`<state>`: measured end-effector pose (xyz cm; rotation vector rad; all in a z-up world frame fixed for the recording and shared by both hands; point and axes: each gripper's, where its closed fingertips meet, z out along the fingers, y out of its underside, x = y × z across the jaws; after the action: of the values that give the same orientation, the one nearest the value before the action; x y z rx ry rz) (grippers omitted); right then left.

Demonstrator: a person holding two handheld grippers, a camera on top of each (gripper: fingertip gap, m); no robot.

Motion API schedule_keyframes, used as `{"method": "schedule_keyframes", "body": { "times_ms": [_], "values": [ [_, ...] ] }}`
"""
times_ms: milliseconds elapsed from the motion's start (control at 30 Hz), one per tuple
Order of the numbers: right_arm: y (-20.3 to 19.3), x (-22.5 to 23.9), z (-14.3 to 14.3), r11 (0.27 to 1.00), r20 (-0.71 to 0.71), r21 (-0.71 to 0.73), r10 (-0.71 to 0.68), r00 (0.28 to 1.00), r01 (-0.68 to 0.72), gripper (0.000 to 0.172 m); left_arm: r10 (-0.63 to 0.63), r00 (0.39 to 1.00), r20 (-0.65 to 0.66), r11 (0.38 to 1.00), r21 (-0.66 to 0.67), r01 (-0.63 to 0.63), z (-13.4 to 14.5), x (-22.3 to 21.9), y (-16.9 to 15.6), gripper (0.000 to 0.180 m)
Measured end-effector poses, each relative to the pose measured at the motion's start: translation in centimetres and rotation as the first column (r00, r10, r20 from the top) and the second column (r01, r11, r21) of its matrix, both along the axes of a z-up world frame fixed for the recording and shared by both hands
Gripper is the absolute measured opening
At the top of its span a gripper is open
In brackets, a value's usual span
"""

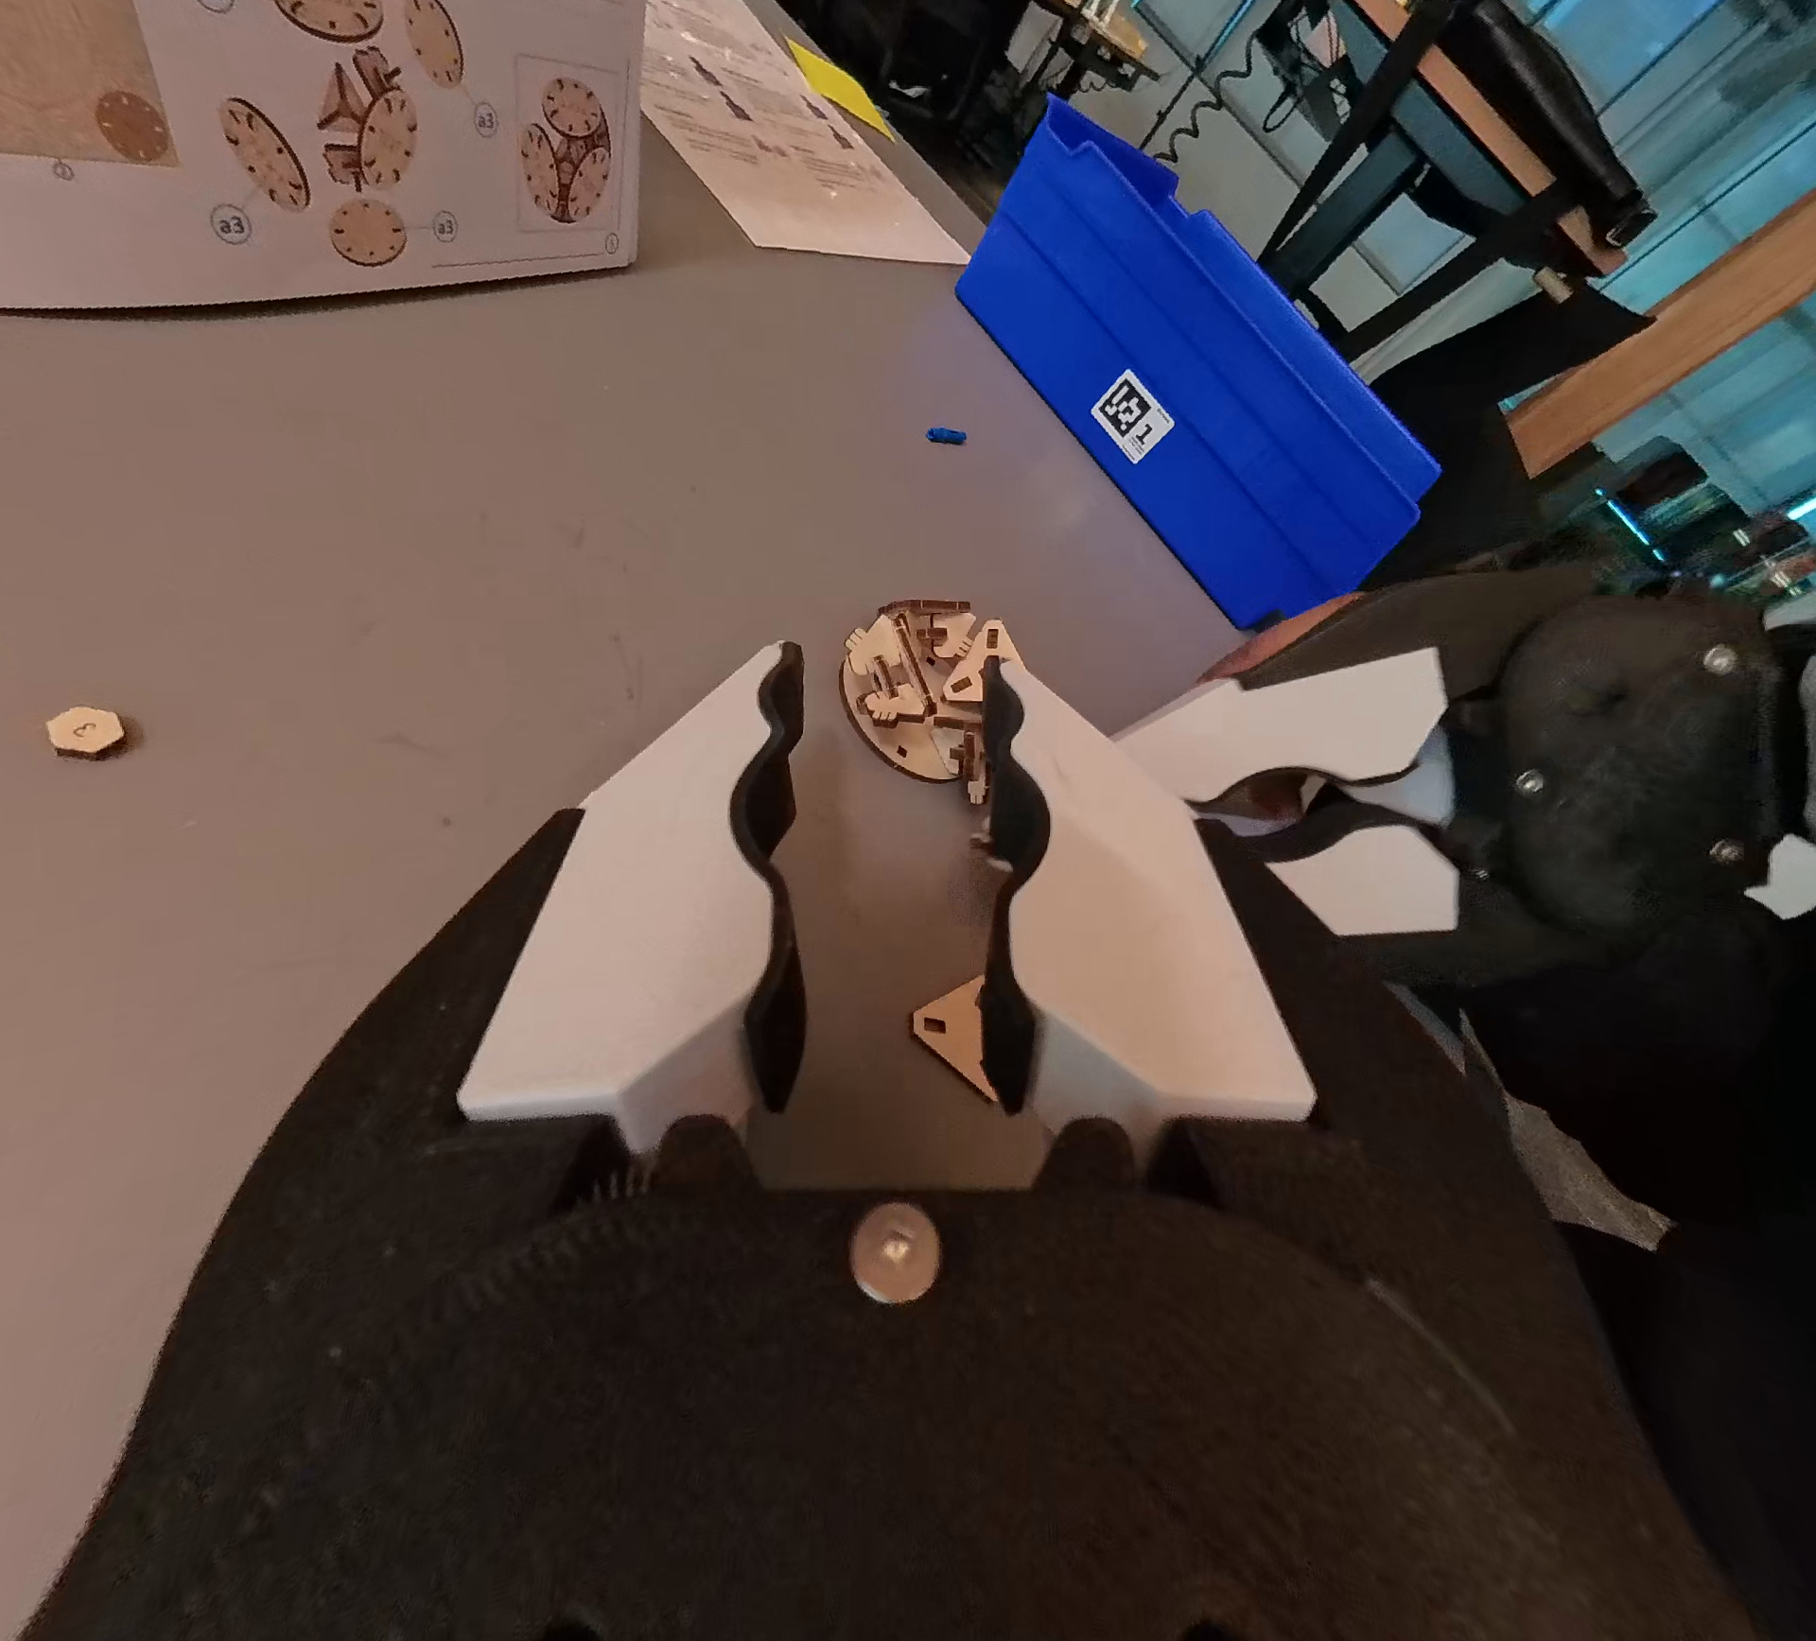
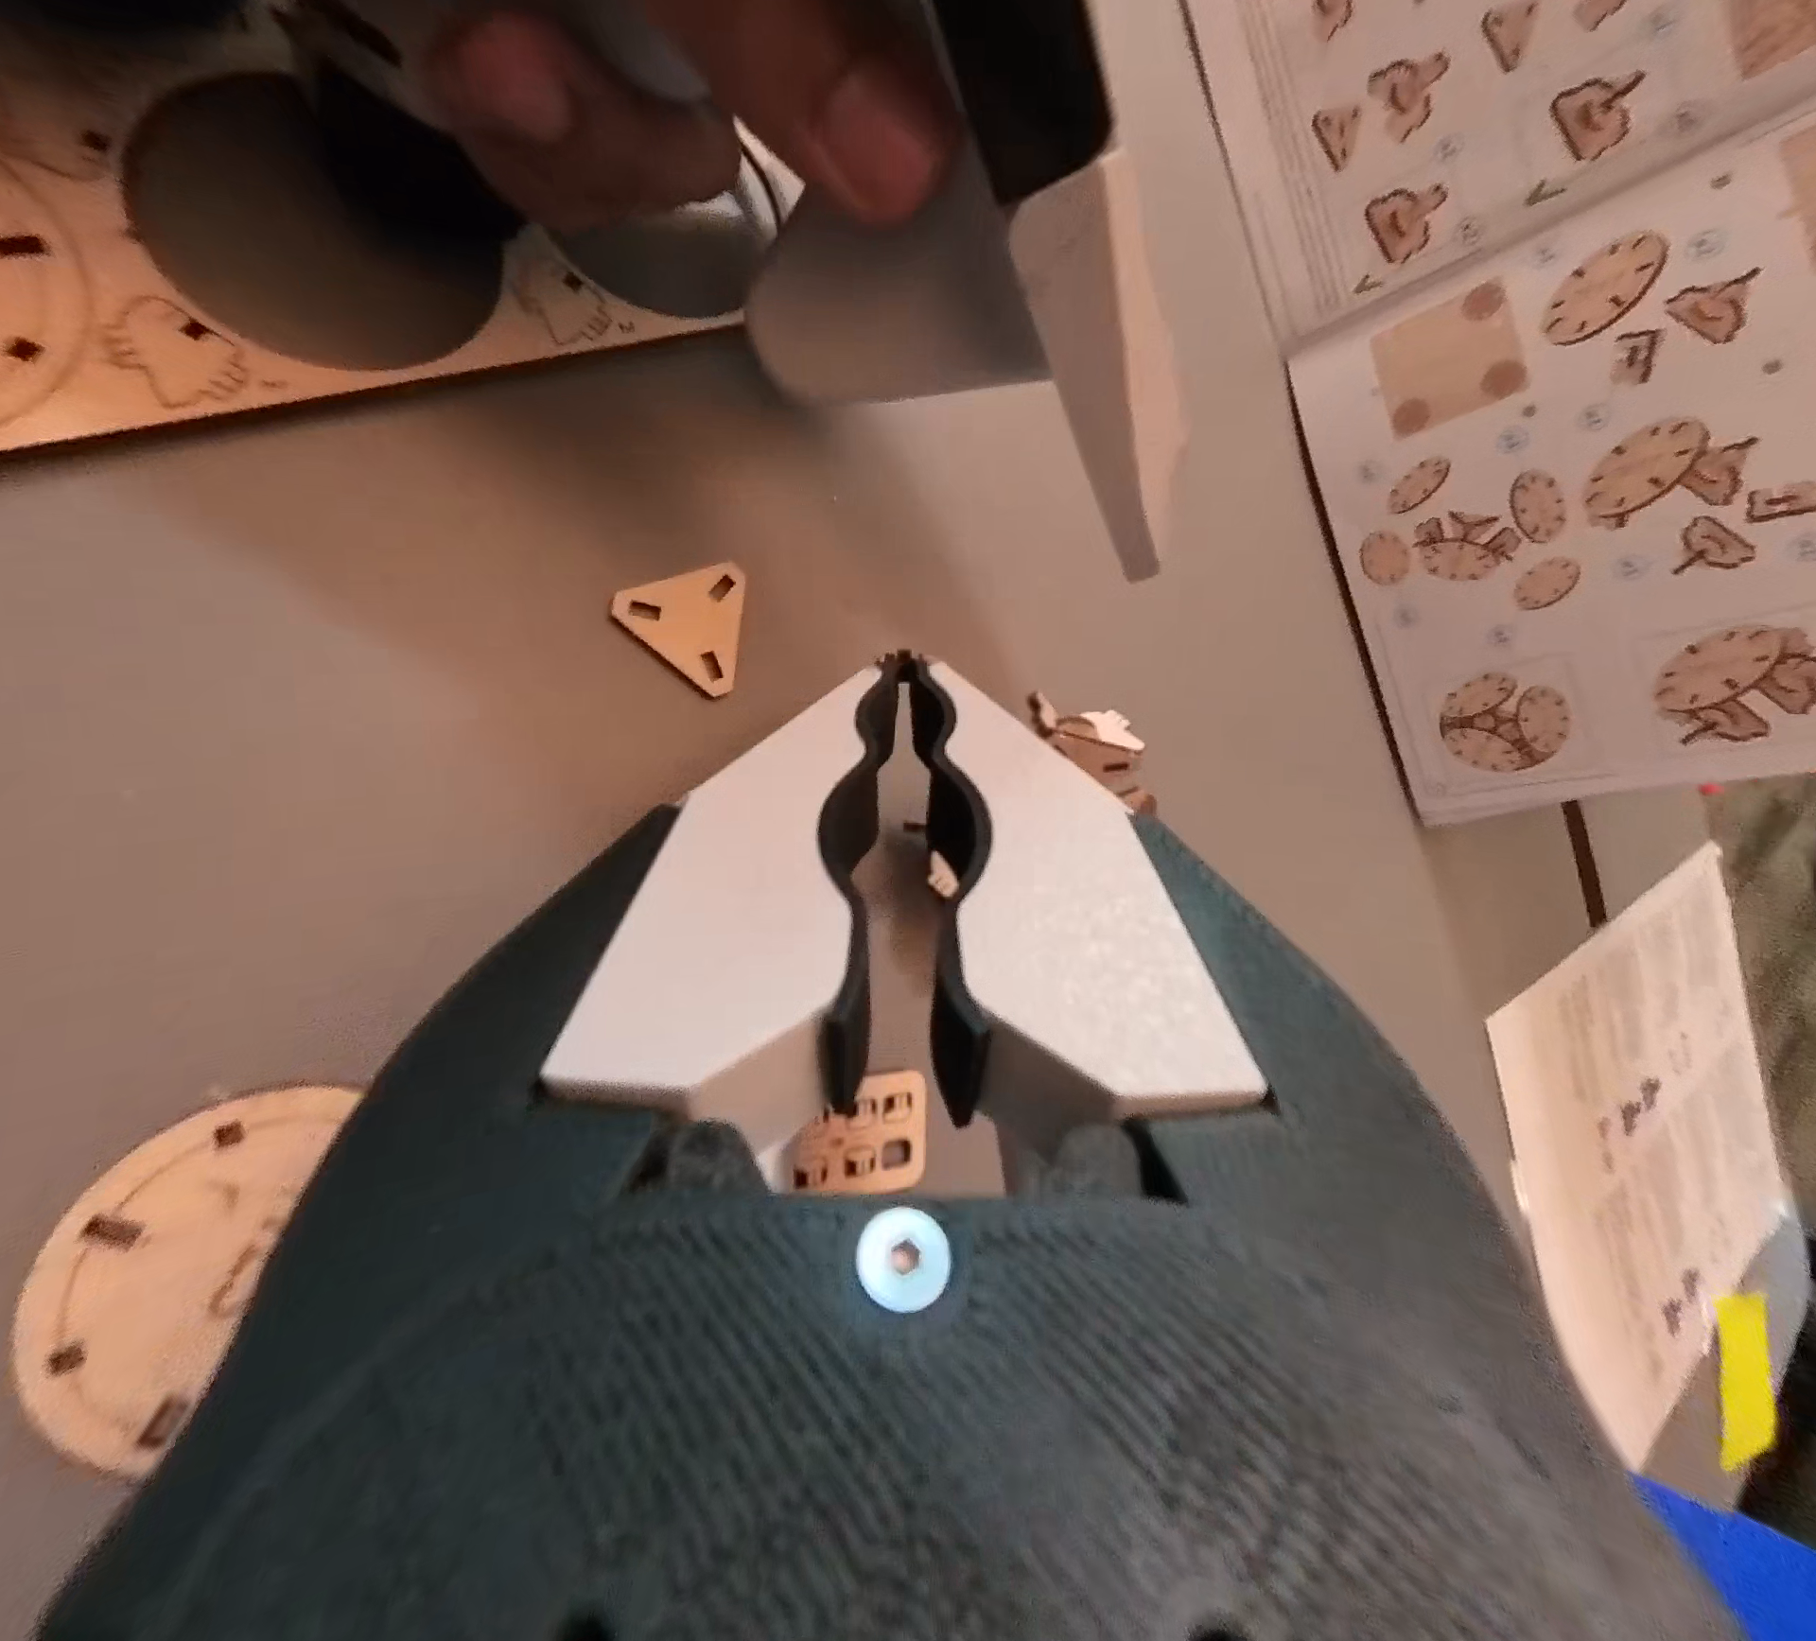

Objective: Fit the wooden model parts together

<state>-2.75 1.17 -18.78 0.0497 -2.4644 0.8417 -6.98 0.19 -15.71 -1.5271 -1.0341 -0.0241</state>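
**Two grippers over a wooden puzzle on a grey table**

Nearest the lens, the left gripper hovers with its jaws apart and nothing between them; past its tips lies a round wooden assembly with small pieces slotted in. The grey table carries an open instruction booklet, a blue bin to the right, and a cut wooden sheet. The right gripper has its tips pressed together on a thin wooden sliver that barely shows. A loose wooden disc, a triangular wooden plate, a hexagonal chip and a tiny blue piece lie apart.
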Motion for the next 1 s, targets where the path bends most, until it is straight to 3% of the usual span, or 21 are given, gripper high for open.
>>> {"method": "schedule_keyframes", "body": {
  "times_ms": [200,467,600,733,867,1000],
  "values": [
    [1.8,-0.8,-1.5,0.994,0.007,0.067,-0.086,0.996,0.085,0.0,-0.012,1.0,-0.008,1.0,-0.018,0.012,-0.1,0.2,0.1,0.034],
    [8.3,-2.9,-0.9,0.958,-0.034,0.126,-0.256,0.966,0.259,0.0,-0.011,1.0,-0.01,1.0,-0.023,0.01,-0.1,0.2,0.1,0.034],
    [7.4,-1.6,-0.4,0.988,0.049,0.043,-0.148,0.988,0.146,0.0,-0.012,1.0,-0.009,1.0,-0.025,0.012,-0.1,0.2,0.2,0.034],
    [6.0,-1.2,-1.3,0.995,0.072,0.05,-0.091,0.993,0.087,0.001,-0.012,1.0,-0.007,1.0,-0.025,0.012,-0.2,0.2,0.2,0.034],
    [4.5,-1.1,-1.8,0.99,0.121,0.045,-0.14,0.983,0.136,0.001,-0.015,1.0,-0.004,1.0,-0.02,0.015,-0.2,0.2,0.2,0.034],
    [4.4,-1.5,-0.6,0.982,0.139,0.025,-0.188,0.972,0.186,0.0,-0.021,1.0,-0.004,1.0,-0.02,0.021,-0.2,0.3,0.2,0.034]
  ]
}}
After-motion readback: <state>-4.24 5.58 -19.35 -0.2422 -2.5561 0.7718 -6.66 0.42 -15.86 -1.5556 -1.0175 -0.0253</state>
